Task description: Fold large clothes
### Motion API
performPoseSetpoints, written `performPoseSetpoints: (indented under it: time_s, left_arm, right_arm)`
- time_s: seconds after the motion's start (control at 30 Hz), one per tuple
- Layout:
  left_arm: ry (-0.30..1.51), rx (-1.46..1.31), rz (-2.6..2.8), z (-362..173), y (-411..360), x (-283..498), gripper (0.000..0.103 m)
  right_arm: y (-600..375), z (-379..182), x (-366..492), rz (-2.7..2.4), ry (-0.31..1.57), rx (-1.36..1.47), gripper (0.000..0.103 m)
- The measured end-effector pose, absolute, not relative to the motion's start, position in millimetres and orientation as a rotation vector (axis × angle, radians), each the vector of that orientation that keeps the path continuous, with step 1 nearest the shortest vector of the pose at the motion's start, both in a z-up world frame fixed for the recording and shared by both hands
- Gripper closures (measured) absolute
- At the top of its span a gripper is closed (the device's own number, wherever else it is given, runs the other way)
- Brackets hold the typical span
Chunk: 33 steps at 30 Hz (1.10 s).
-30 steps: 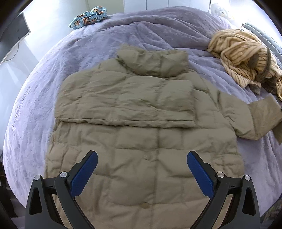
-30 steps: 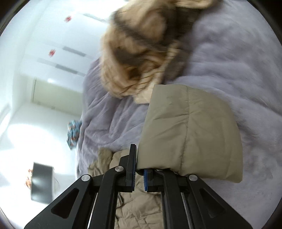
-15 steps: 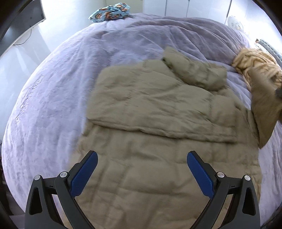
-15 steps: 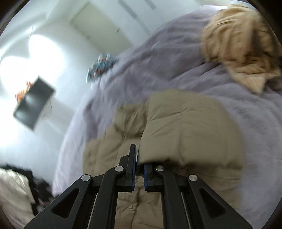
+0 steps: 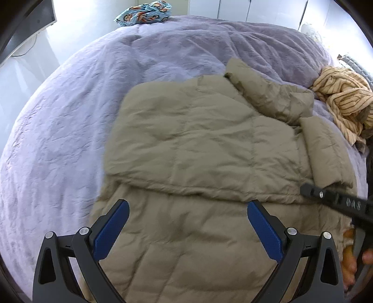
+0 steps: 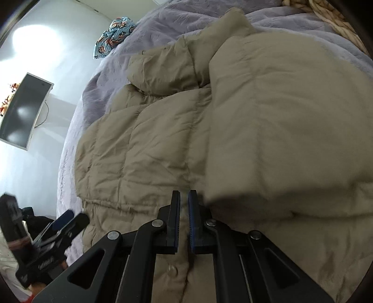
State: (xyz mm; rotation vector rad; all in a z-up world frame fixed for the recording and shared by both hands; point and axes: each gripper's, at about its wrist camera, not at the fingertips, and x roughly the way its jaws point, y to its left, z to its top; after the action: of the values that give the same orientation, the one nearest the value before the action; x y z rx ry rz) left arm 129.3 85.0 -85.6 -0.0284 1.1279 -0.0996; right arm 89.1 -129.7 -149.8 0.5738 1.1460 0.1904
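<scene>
A khaki quilted jacket (image 5: 198,139) lies flat on the purple bedcover (image 5: 70,116), collar at the far end. One sleeve is folded across its chest. The other sleeve (image 6: 279,128) lies over the jacket's right side, its cuff end at my right gripper (image 6: 184,209). That gripper is shut, pinching the cuff edge. In the left wrist view the right gripper (image 5: 305,188) reaches in from the right edge to the sleeve (image 5: 326,149). My left gripper (image 5: 187,229) hovers open above the jacket's lower half with nothing between its fingers. It also shows in the right wrist view as the left gripper (image 6: 70,218), at the lower left.
A striped beige garment (image 5: 345,102) is heaped on the bed right of the collar. A blue patterned garment (image 5: 144,11) lies at the far edge of the bed. A dark monitor (image 6: 23,109) stands by the wall. A person's hand (image 5: 368,256) holds the right tool.
The right gripper carried the sleeve from the bedcover beside the striped garment in over the jacket and lowered it there. The left gripper shifted left and slightly down, staying open.
</scene>
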Motion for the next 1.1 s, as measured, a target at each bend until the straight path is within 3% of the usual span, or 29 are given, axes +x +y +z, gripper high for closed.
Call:
performPoseSetpoints:
  time_s: [0.1,0.17,0.23,0.27,0.43,0.6,0.77,0.9,1.1]
  left_arm:
    - [1.116,-0.044,-0.142,-81.6,69.6,134.8,0.001]
    - [1.106,-0.038,-0.170,-79.4,58.3,137.4,0.001]
    - [1.101,-0.030,-0.201,-79.2,47.7,140.7,0.001]
    - [1.101,-0.031,-0.214,-79.7,43.1,142.2,0.001]
    - [1.110,-0.098,-0.270,-81.6,31.1,152.0,0.001]
    - [1.080,-0.178,-0.276,-70.1,42.5,161.5,0.001]
    - [1.056,-0.209,-0.234,-61.5,77.3,166.6,0.001]
    - [1.066,-0.229,-0.174,-62.3,106.1,167.7,0.001]
    - [1.099,-0.287,-0.224,-68.4,109.2,173.4,0.001]
  right_arm:
    - [-148.8,-135.4,67.8,0.171,1.123,0.603,0.094]
    - [-170.7,-130.2,50.7,0.129,1.107,0.669,0.080]
    - [-197.3,-124.8,36.4,0.070,1.059,0.760,0.046]
    - [-213.3,-121.9,28.5,0.039,1.017,0.815,0.042]
    - [-266.3,-130.3,20.9,0.033,0.890,1.128,0.042]
    - [-276.4,-138.6,41.0,0.032,0.857,1.210,0.042]
    - [-220.9,-101.9,90.9,0.172,0.853,0.999,0.042]
    - [-141.0,-92.4,129.8,0.346,0.973,0.788,0.042]
    - [-100.2,-110.4,93.5,0.402,1.141,0.593,0.042]
